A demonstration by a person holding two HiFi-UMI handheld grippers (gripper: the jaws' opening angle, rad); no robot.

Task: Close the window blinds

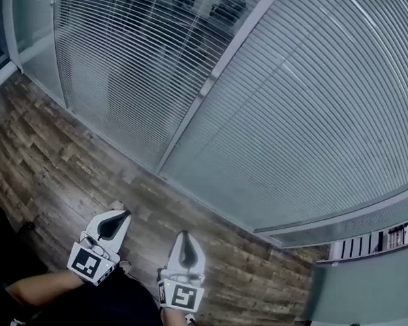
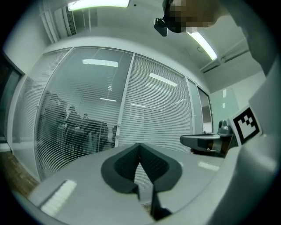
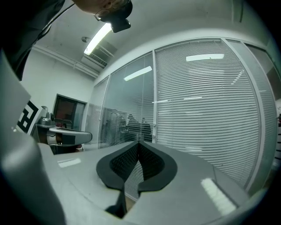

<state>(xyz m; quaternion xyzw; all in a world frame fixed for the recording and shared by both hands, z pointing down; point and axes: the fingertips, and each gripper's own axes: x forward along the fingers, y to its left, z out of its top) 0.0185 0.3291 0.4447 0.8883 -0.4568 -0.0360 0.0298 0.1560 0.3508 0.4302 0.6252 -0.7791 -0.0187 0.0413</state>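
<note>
- The left gripper has its fingers pressed together, holding nothing.
- The right gripper has its fingers pressed together, empty.
- The window blinds hang ahead of both fingertips, well apart from them.

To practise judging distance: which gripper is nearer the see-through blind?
Left. The left gripper stands before the see-through blind; the right gripper stands further right, before the closed blind.

Head view steeply down, gripper views level, sharing blinds
</note>
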